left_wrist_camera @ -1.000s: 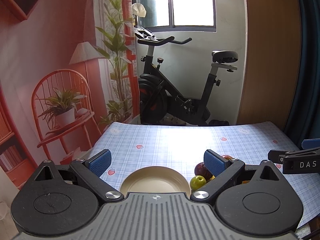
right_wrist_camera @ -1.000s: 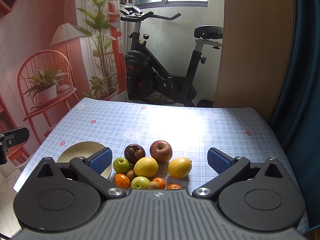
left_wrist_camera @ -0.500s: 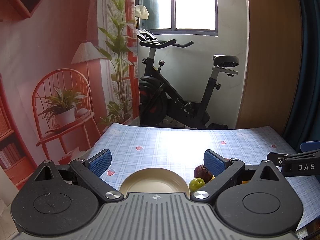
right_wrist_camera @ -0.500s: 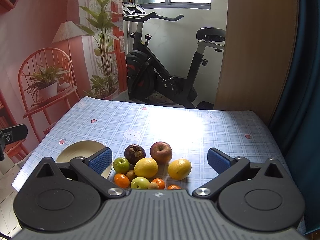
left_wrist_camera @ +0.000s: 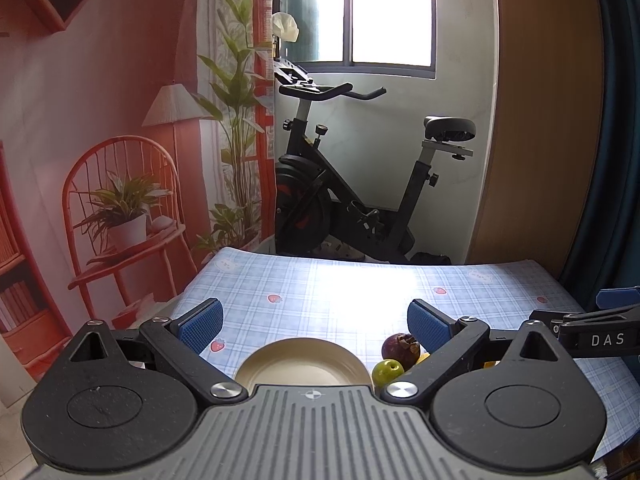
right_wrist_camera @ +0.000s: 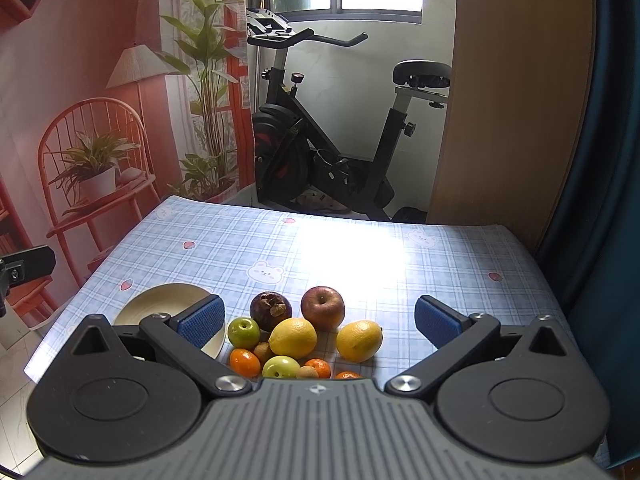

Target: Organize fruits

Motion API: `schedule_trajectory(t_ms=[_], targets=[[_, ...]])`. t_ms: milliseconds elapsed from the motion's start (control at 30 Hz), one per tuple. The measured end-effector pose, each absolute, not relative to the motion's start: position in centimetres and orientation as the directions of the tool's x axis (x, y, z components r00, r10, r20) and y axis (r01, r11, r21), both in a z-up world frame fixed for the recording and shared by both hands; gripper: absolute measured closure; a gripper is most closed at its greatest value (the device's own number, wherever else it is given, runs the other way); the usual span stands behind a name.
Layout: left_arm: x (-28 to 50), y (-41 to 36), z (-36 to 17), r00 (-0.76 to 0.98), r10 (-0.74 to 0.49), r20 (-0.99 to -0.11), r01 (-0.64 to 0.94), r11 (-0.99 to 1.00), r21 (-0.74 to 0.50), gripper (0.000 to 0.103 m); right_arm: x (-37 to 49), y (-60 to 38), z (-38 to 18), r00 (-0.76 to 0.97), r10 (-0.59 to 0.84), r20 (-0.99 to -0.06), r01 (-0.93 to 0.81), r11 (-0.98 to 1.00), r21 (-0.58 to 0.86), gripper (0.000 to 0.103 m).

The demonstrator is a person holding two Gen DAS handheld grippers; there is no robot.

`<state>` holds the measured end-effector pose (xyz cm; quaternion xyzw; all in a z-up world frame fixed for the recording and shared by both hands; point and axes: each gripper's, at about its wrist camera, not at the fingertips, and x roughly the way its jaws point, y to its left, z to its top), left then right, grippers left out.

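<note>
Loosely clustered, the fruits are seen just right of the plate on the table, which is covered in a blue checked cloth. A dark mangosteen and a red apple are set at the far side of the pile; two lemons, two green apples and several small oranges lie nearer, most of them touching. Nothing is yet held on the plate.

Neither tool is loaded: the right hand-held gripper is held wide above the pile, and the left hand-held gripper is held equally wide over the plate, with nothing between the pads.

A first pick is judged to be the step in hand. An outer fruit, such as the green apple beside the plate, would best be taken first, so that neighbours are not nudged. Round, smooth, waxy skins can be expected to slip or roll, so the ribbed blue pads should be closed across the widest part, gently for the softer oranges. The plate looks shallow, glazed and cream-coloured; fruit should be set down in it low rather than dropped, since it could roll off the rim.
</note>
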<state>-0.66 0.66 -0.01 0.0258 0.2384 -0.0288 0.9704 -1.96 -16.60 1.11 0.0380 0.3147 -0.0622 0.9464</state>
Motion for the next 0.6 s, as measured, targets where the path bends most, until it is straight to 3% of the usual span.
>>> schedule_trajectory(t_ms=[367, 600], targets=[[0.2, 1.6, -0.5, 0.868, -0.080, -0.490, 0.067, 0.997, -0.044, 0.003, -1.7, -16.7, 1.1, 0.795, -0.096, -0.599, 0.145, 0.989, 0.033, 0.000], [1.7, 1.9, -1.5, 0.887, -0.001, -0.462, 0.002, 1.000, 0.001, 0.008, -0.7, -17.4, 0.1, 0.822, -0.100, -0.560, 0.131, 0.991, 0.014, 0.000]])
